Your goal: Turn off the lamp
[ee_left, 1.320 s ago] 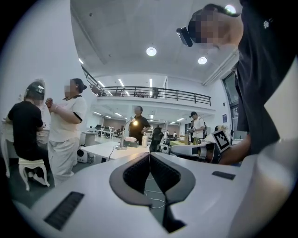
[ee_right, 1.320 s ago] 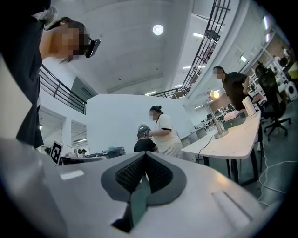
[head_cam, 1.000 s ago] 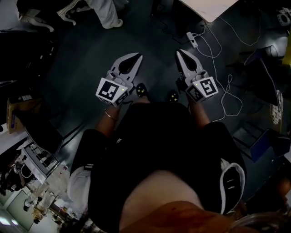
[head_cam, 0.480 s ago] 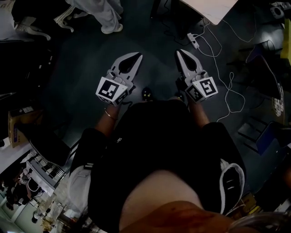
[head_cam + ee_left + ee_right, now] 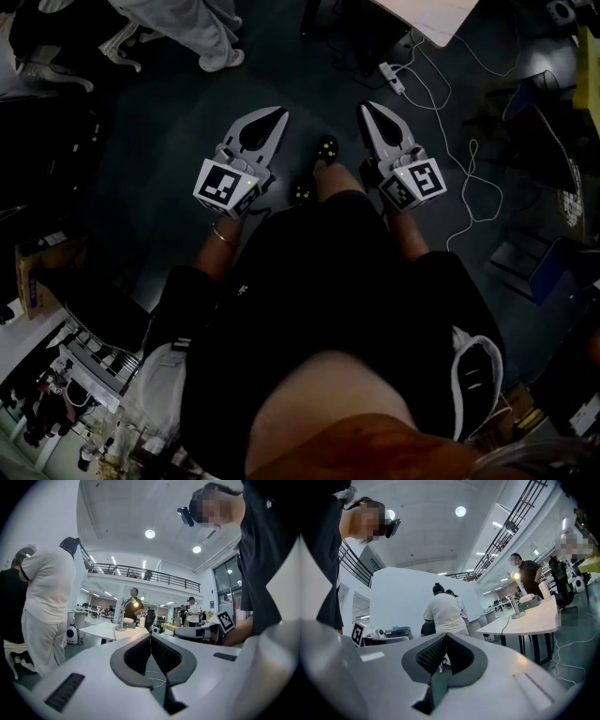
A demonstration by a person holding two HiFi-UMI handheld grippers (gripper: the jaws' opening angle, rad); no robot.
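Shift: shoe [image 5: 325, 150] now fwd between grippers; power strip [image 5: 392, 77] sits higher in head view
Left gripper [image 5: 278, 112]: clenched, empty
Right gripper [image 5: 367, 108]: clenched, empty
Lamp [image 5: 123, 614]: lit, stem upright, on white table [image 5: 103, 630], well apart
Bearing: nearly dead ahead of left jaws, off to right of right jaws; right prob. nearer

No word, number or brand can be read anywhere. The left marker cube [image 5: 225, 185], at ten o'clock in the head view, and the right marker cube [image 5: 420, 181], at two o'clock, show only black-and-white block patterns. A blue sign [image 5: 212, 604], at three o'clock in the left gripper view, is too small to read.
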